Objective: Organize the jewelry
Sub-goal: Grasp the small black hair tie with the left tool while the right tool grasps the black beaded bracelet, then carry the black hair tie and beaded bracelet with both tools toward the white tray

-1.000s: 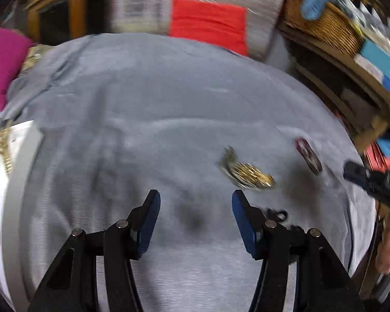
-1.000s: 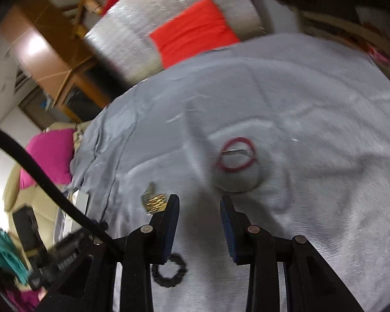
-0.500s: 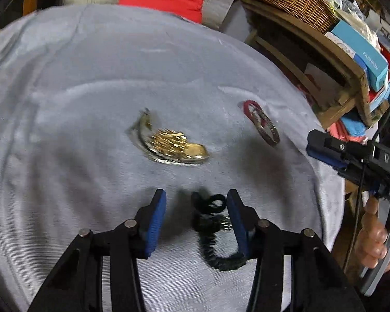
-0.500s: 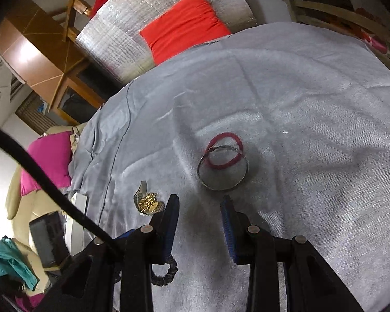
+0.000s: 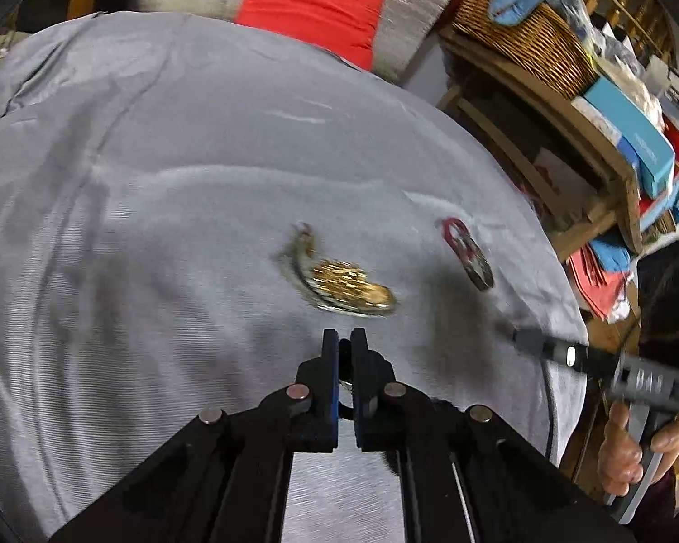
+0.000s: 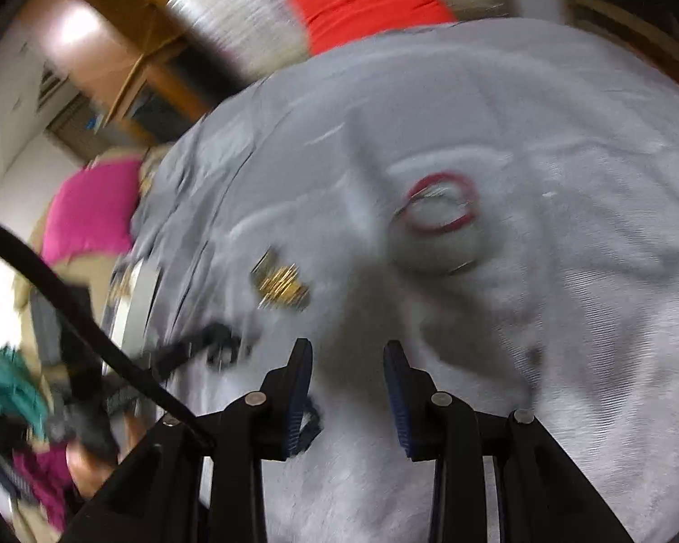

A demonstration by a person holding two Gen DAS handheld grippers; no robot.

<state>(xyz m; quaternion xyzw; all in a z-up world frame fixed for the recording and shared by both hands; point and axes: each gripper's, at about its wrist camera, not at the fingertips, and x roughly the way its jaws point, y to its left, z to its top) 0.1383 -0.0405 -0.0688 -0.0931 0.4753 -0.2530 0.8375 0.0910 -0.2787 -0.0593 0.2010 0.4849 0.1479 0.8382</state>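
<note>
My left gripper (image 5: 345, 335) is shut, low over the grey cloth (image 5: 158, 226). A small dark loop of the black beaded bracelet (image 5: 346, 402) shows pinched between its fingers; the rest is hidden under the jaws. In the right wrist view, part of that bracelet (image 6: 312, 425) lies beside my right gripper (image 6: 348, 353), which is open with only cloth between its fingers. A gold jewelry piece (image 5: 348, 287) lies just beyond the left fingertips. Red and silver bangles (image 5: 466, 249) lie farther right, ahead of the right gripper as blurred bangles (image 6: 441, 208).
A white tray (image 6: 136, 312) sits at the cloth's left edge. A wooden shelf with a wicker basket (image 5: 525, 31) and a teal box (image 5: 629, 135) stands close on the right. A red cushion (image 5: 312, 13) lies behind, a pink cushion (image 6: 90, 212) to the left.
The left jaws went from wide apart to shut, closing on the black bracelet that came between them. Both views swung and blurred. The right jaws kept the same gap.
</note>
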